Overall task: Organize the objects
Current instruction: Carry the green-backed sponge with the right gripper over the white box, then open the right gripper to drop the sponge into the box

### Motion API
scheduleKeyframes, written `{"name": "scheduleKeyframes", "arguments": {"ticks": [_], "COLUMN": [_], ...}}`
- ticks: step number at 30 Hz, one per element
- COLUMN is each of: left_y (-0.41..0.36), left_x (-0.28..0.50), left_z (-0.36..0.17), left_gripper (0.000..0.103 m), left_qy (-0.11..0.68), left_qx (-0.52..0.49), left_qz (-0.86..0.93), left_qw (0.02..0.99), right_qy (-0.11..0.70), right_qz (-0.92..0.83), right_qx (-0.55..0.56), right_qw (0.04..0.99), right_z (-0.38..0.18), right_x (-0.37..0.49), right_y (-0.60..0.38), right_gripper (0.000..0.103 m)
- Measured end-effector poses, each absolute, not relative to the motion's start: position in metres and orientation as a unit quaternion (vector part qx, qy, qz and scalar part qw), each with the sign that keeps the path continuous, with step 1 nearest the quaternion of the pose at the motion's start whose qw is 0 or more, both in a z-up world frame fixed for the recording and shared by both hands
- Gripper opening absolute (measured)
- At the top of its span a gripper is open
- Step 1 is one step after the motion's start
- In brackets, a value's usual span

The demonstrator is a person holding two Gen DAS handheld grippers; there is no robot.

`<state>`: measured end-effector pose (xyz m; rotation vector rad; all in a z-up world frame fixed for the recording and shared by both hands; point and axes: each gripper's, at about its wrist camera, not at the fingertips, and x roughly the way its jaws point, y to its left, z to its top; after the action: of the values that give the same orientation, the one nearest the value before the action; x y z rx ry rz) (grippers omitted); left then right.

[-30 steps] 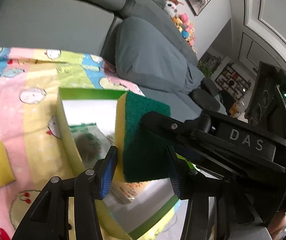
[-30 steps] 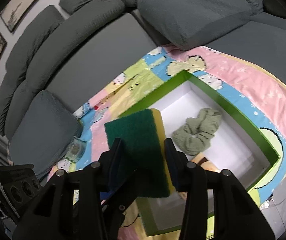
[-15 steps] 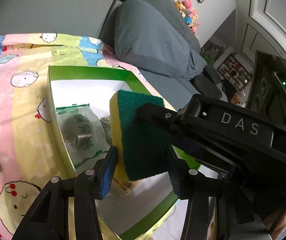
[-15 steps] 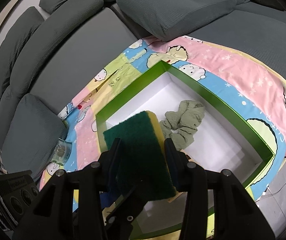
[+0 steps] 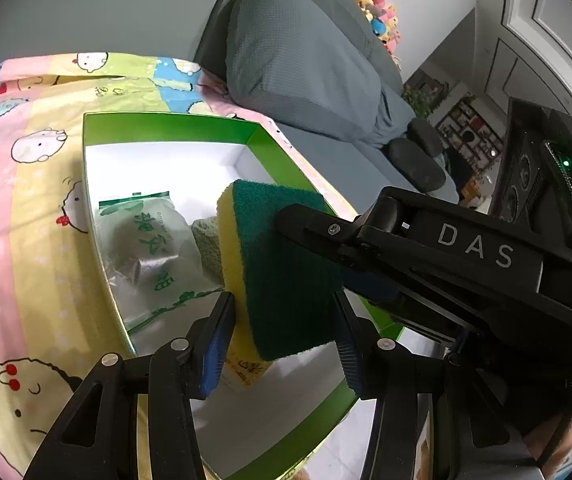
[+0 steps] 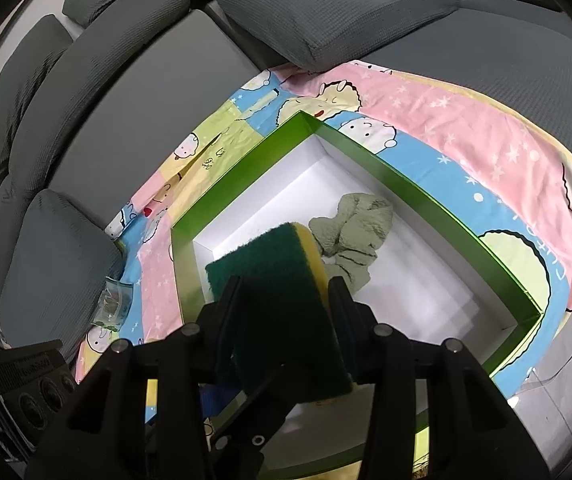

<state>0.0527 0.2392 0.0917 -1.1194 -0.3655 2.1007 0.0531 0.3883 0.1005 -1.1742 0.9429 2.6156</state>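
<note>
The right gripper (image 6: 286, 292) is clamped on a green-and-yellow scouring sponge (image 6: 281, 304), holding it on edge above the green-rimmed box (image 6: 366, 148) that sits on the patterned sheet (image 6: 486, 136) over the sofa; the sponge hangs ahead of its fingertips, over the near part of the box floor. In the left wrist view the same sponge (image 5: 286, 280) stands between the blue pads of the left gripper (image 5: 281, 338); whether those pads press on it or merely flank it I cannot tell.

Risks, as I judge them: if both grippers do hold the sponge, releasing one late could twist or drag it out of line; let go from this height, the springy sponge may bounce, land on the scrunchie (image 6: 350, 236) just beyond it, or tip against the box wall; the light box may slide on the soft sheet if a finger knocks its rim.

Writing: "DAS" in pale letters on the right gripper's body (image 5: 474, 244); green printed characters on the clear packet (image 5: 149, 264) lying in the box left of the sponge, too distorted to read.
</note>
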Motion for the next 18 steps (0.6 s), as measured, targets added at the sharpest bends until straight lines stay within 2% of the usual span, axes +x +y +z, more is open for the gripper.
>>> {"name": "scheduleKeyframes", "arguments": {"ticks": [18], "left_y": [0.2361], "left_x": [0.0538], "left_z": [0.0935], "left_gripper": [0.049], "left_qy": [-0.136], "left_qx": [-0.442], "left_qz": [0.816], "left_qw": [0.346], "right_qy": [0.296], "right_qz": [0.862], "right_qx": [-0.398], "right_qw": [0.101], "right_z": [0.0984], "right_x": [0.0513], "right_y": [0.3905], "right_gripper": [0.043]}}
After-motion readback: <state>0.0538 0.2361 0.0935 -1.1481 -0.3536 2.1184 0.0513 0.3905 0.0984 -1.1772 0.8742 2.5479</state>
